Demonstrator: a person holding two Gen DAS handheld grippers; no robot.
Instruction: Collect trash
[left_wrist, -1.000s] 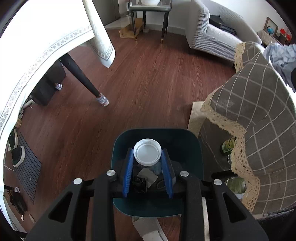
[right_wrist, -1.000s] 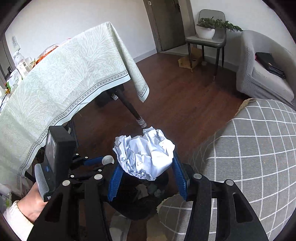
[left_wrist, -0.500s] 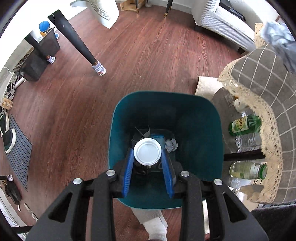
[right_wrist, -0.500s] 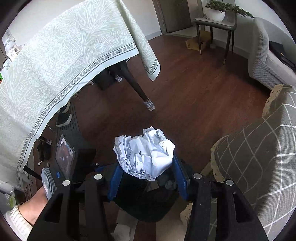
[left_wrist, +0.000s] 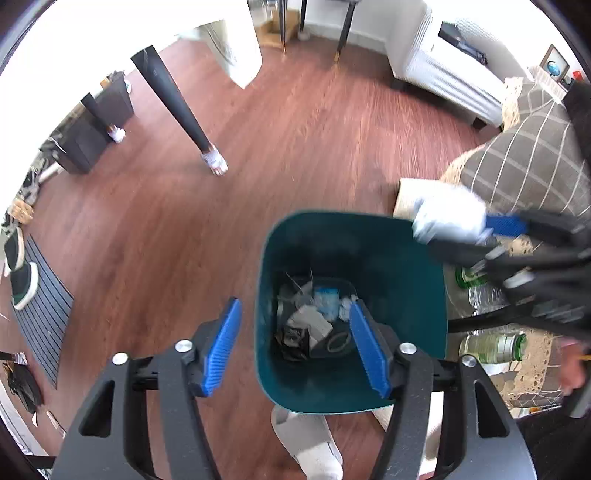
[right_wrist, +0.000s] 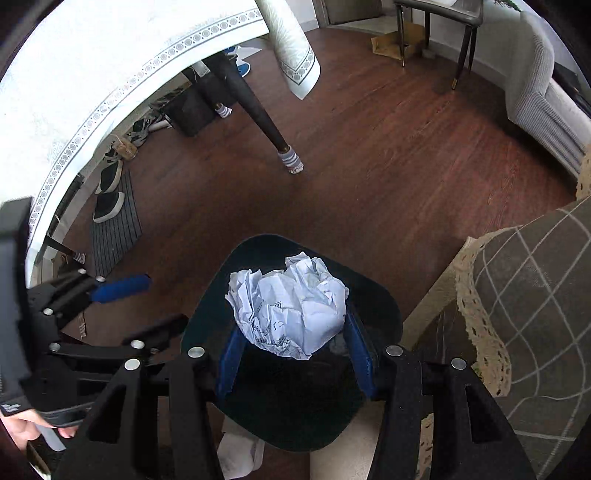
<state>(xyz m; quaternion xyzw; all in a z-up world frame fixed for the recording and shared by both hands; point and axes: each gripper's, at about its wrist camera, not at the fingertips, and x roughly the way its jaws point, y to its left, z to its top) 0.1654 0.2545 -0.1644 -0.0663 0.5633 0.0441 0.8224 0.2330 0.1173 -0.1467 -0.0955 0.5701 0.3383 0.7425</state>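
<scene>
A teal trash bin (left_wrist: 269, 266) stands on the wood floor with scraps and a dark jar lying in its bottom (left_wrist: 314, 328). My left gripper (left_wrist: 295, 347) is open and empty above the bin's near left rim. My right gripper (right_wrist: 293, 354) is shut on a crumpled white paper ball (right_wrist: 291, 310) and holds it over the bin (right_wrist: 384, 306). In the left wrist view the right gripper (left_wrist: 491, 229) and the paper ball (left_wrist: 447, 218) show blurred at the bin's far right rim. The left gripper (right_wrist: 122, 288) shows at the left of the right wrist view.
A low table with a checked cloth (left_wrist: 524, 162) stands right of the bin, with bottles (left_wrist: 491, 343) under it. A dining table leg (left_wrist: 214, 162) and tablecloth (right_wrist: 110, 92) are to the left, with shoes on a mat (left_wrist: 26, 284). A socked foot (left_wrist: 314, 446) is just before the bin.
My left gripper opened and let go of the white-lidded jar, which now lies in the bin. My right gripper moved with the paper ball over the bin.
</scene>
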